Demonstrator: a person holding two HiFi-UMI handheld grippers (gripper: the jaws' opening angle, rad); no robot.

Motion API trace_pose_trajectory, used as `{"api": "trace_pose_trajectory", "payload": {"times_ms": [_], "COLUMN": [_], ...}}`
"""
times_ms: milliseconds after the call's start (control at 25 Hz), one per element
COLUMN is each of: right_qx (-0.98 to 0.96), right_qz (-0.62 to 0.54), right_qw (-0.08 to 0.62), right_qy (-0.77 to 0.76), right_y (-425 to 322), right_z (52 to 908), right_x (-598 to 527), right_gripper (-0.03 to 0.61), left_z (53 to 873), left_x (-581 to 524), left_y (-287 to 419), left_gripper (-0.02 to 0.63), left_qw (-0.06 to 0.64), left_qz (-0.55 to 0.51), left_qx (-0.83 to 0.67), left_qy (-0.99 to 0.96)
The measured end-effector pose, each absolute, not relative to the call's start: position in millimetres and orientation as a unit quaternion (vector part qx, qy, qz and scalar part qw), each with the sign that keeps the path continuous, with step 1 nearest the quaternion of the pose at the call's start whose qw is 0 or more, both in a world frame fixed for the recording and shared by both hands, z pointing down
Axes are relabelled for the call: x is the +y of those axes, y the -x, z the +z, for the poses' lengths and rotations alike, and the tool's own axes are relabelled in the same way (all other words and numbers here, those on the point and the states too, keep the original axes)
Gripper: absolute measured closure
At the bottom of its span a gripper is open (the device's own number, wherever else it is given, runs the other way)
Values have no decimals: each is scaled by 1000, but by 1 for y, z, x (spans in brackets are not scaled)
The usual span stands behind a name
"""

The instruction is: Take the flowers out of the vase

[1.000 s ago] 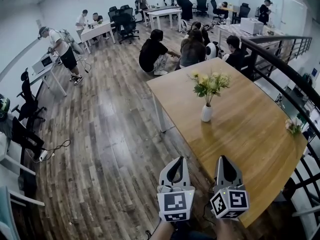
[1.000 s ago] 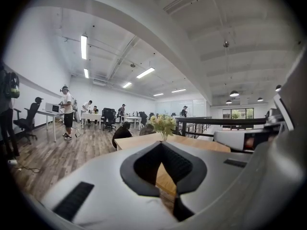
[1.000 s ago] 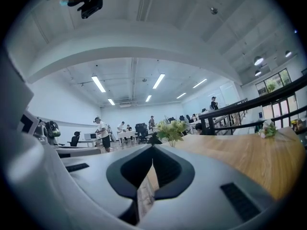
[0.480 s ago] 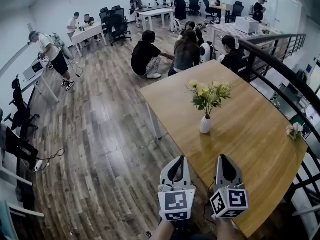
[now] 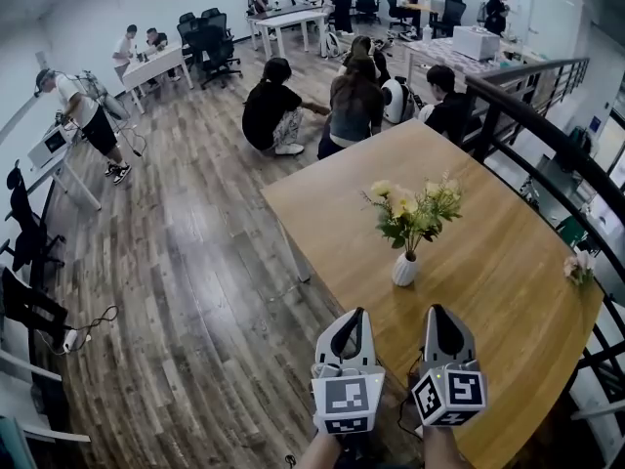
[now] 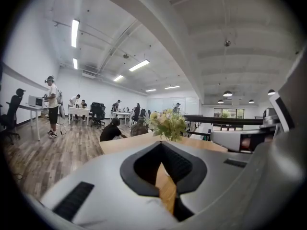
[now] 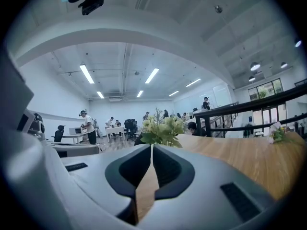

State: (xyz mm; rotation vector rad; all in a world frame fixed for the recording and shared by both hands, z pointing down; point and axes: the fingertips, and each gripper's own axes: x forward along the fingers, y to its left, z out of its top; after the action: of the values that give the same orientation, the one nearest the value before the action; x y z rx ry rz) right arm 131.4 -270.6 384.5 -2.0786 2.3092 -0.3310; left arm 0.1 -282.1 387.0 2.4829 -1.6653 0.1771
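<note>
Wooden tabletop (image 5: 508, 262): vase (image 5: 404, 269) with flowers (image 5: 410, 208) stands central, clear of all edges. My left gripper (image 5: 353, 314) is clenched, empty. My right gripper (image 5: 437, 310) has just been opening slightly, nothing between its jaws.

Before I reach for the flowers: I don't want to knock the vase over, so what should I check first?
1. The flowers stand in the vase: ok.
2. The vase is upright on the table, away from its edges: ok.
3. Bare table between claws and vase: ok.
4. Stems fit the left claw: not ok, shut and empty.
5. Stems fit the right claw: not ok, it has just been opening, only a slit, nothing in it.
6. Claws at the flowers: not ok, both short of the vase.
</note>
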Motion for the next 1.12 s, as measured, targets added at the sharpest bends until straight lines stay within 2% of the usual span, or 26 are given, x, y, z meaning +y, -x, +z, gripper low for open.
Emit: {"api": "trace_pose_trajectory", "payload": {"times_ms": [880,1040,1120], "right_qx": [709,713,714], "right_qz": [-118,-114,-114], "right_qw": [-21,-29,-31], "right_qy": [695,692,690], "right_y": [-128,-128,-129], "right_z": [415,420,422], "right_x": [-370,-378,-382], "right_gripper": [534,494,494], "left_z": [419,427,431], "left_x": [-382,-387,-389], "left_y": [14,13,13], "left_gripper": [588,588,588], "left_qw": [100,104,106], "left_qz": [74,77,80], "left_qx": [-526,-523,-522], "left_qy": [-841,-842,-842]}}
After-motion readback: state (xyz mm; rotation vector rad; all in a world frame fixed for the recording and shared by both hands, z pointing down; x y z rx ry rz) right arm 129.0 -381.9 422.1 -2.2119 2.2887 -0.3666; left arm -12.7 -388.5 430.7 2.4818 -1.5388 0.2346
